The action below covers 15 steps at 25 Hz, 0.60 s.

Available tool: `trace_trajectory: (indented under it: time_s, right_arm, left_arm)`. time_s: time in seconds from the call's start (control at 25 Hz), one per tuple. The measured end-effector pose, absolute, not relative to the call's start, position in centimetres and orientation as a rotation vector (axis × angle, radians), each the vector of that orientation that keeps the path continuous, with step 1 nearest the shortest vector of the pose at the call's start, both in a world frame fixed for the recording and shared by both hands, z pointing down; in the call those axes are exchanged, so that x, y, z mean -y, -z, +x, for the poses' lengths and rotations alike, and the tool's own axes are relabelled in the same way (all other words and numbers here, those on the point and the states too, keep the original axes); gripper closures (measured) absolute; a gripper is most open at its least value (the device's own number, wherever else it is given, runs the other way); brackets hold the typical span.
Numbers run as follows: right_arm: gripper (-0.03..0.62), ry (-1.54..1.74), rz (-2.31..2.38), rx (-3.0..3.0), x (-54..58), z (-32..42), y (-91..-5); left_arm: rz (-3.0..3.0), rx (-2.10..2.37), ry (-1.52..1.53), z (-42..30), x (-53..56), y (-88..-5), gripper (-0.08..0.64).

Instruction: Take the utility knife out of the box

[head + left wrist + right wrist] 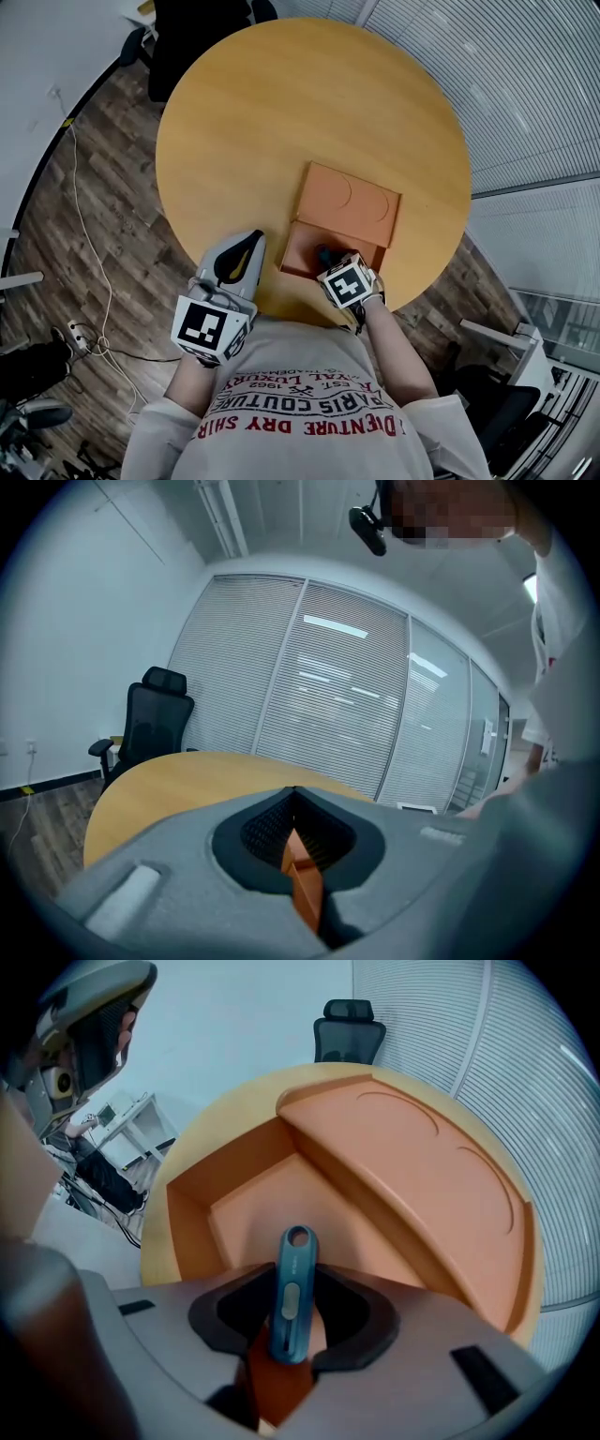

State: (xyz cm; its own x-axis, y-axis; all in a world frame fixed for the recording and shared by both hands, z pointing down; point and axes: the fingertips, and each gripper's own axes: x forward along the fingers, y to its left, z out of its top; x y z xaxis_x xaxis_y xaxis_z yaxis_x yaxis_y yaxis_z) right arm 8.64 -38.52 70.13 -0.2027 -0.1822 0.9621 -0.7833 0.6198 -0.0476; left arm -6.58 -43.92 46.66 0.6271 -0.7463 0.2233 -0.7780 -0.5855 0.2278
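Knife (pixel 292 1290) lies in the open box (pixel 234 1162), not yet lifted. My right claw (pixel 291 1275) straddles it, jaws closing, no grip yet. My left claw (pixel 295 792) is closed, empty. Grasp and lift remain.

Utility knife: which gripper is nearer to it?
Right. The right gripper reaches into the box, fingers closing around the utility knife; the left gripper is over the table beside the box.

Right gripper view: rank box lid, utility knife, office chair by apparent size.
1. box lid
2. utility knife
3. office chair
This is how large each looks, not how large it is. The knife lies close to the camera and the chair stands far behind the table.
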Motion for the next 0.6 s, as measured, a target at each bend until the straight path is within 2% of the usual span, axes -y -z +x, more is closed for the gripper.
trace_trajectory:
  time_s: [0.6]
  right_arm:
    - [0.46,-0.714,0.88,1.772,39.3,9.2,-68.9]
  left_arm:
    - [2.555,1.245,-0.203,-6.9,44.0,-46.7,0.566]
